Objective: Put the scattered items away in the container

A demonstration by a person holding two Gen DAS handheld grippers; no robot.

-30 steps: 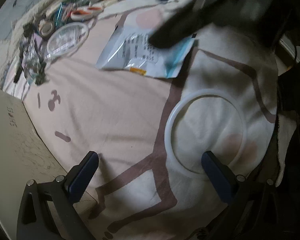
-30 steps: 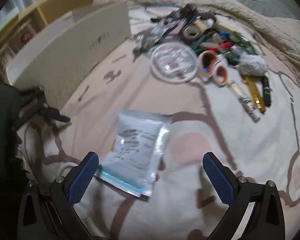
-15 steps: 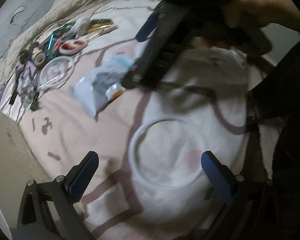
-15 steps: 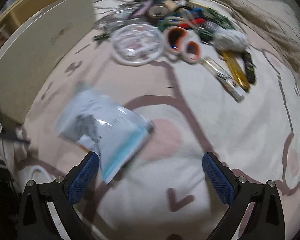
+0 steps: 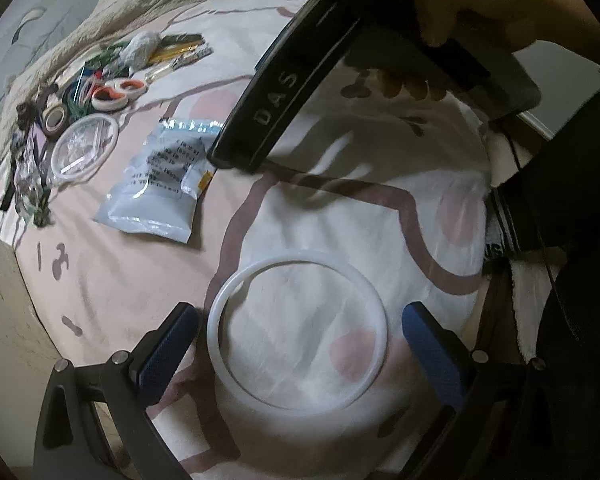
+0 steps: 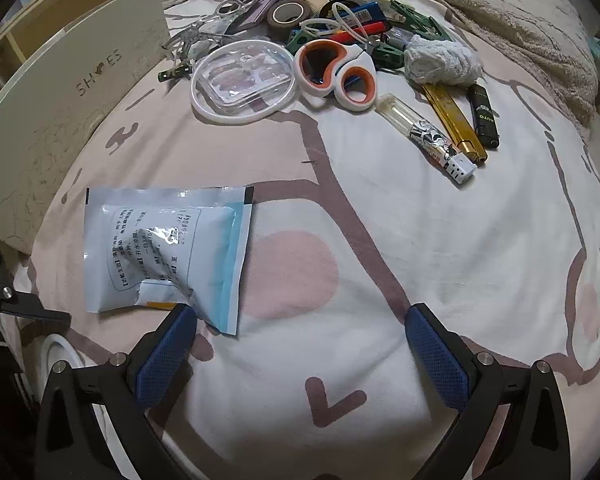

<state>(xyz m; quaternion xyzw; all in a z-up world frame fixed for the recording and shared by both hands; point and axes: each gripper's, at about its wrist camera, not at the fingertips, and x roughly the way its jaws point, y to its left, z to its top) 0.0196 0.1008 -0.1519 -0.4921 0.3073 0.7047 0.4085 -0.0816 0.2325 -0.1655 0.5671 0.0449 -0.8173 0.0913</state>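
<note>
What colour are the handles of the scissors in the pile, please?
The scissors have white handles with orange inner loops, clearest in the right wrist view.

Bed under a cream and pink cartoon-print sheet, white-and-blue foil sachet lower left, white plastic ring nearby, orange-handled scissors and lighters heaped top centre, beige shoe box upper left

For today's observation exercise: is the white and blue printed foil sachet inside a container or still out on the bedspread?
Out. The white and blue printed foil sachet lies flat on the pink patterned bedspread, beside the open right gripper.
</note>
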